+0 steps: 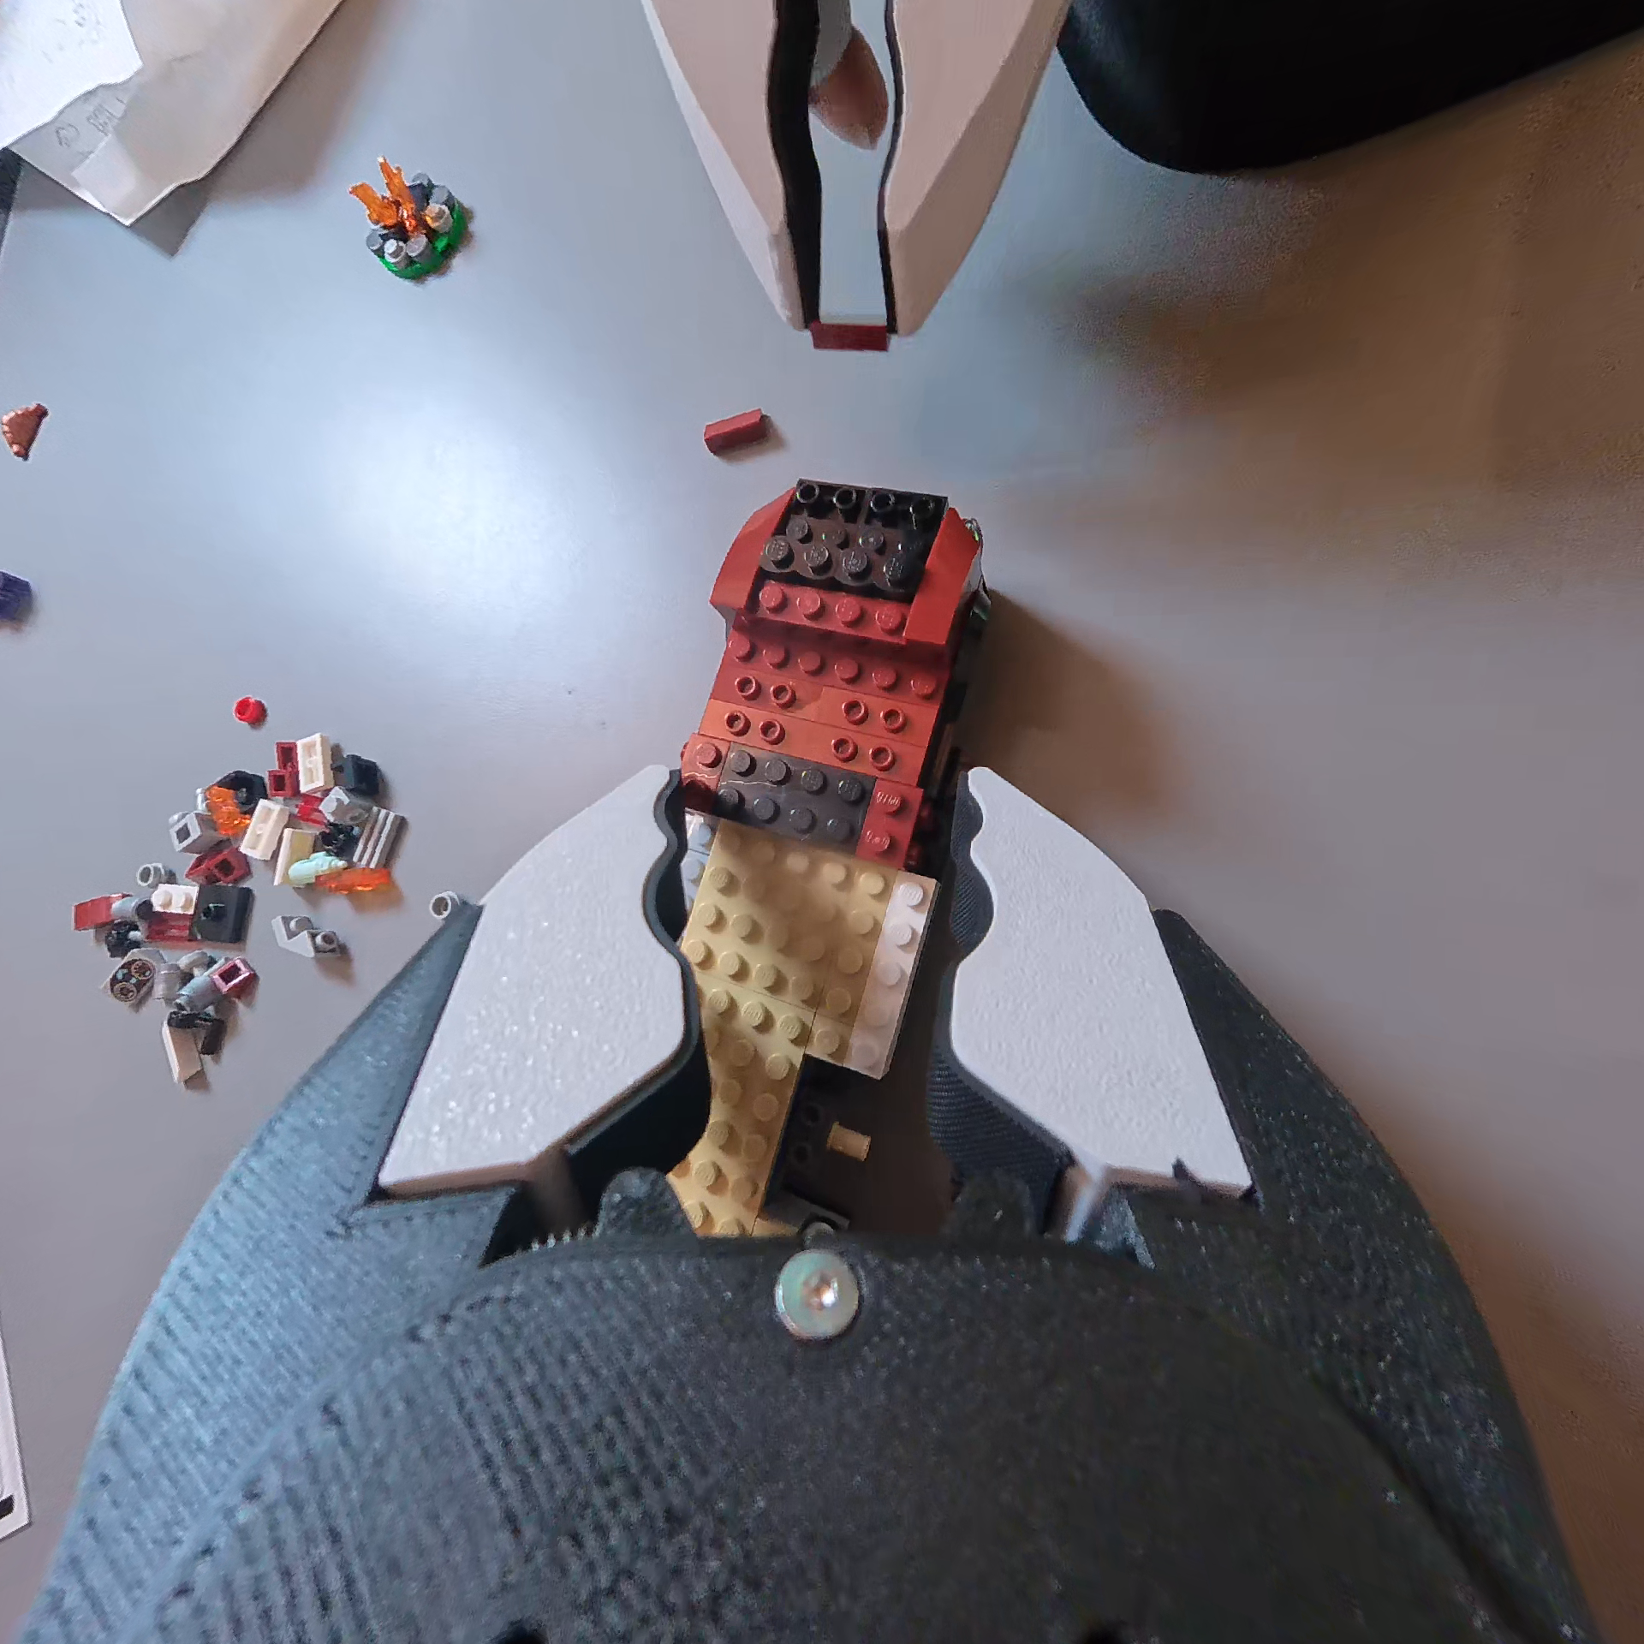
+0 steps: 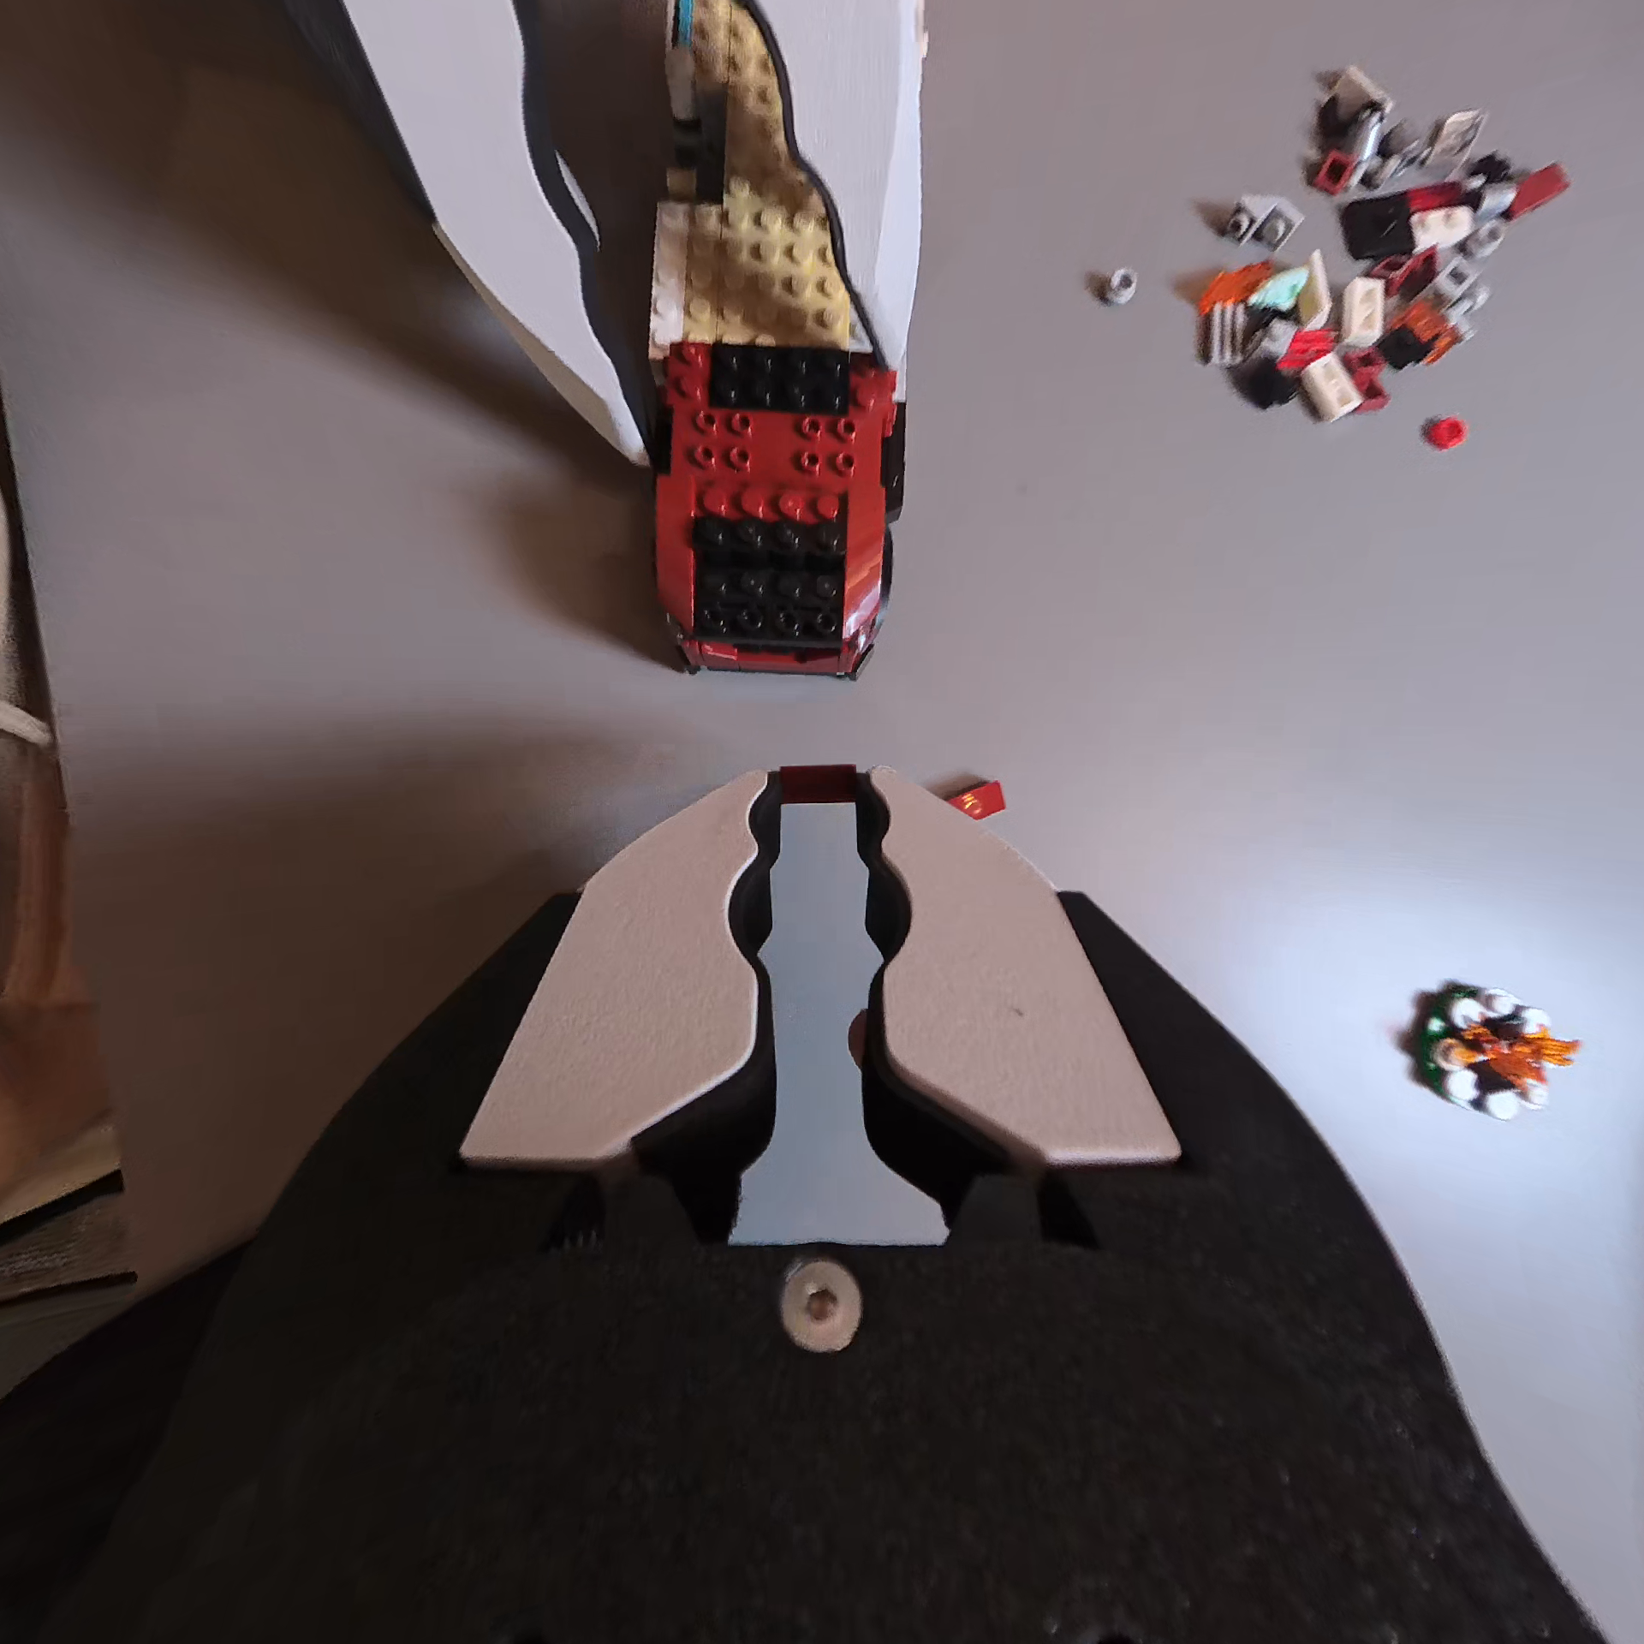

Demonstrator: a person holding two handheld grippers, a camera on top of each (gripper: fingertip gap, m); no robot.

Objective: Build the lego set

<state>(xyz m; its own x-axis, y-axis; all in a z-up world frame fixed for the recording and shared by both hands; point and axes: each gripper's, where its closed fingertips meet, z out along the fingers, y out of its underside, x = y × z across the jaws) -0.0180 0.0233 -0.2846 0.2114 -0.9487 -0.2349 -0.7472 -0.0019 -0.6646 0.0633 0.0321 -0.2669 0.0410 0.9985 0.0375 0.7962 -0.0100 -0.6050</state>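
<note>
My left gripper (image 1: 818, 792) is shut on a brick model (image 1: 836, 676) of dark red, black and tan plates that rests on the grey table (image 1: 1245, 712). Its front end sticks out past the fingertips. The model also shows in the right wrist view (image 2: 774, 498), between the left gripper's white fingers (image 2: 569, 294). My right gripper (image 2: 818, 787) is shut on a small dark red brick (image 2: 817, 783), pinched at the very fingertips just above the table, facing the model's front end. That brick also shows in the left wrist view (image 1: 848, 336). A second small dark red brick (image 1: 735, 431) lies on the table between the grippers.
A pile of small loose bricks (image 1: 240, 881) lies left of the model and also shows in the right wrist view (image 2: 1370, 267). A small campfire build on a green base (image 1: 414, 222) stands farther off. Paper (image 1: 89, 89) lies at the far left, and a black object (image 1: 1334, 80) at the far right. The left gripper's tips are roughly 9 cm from the right gripper's.
</note>
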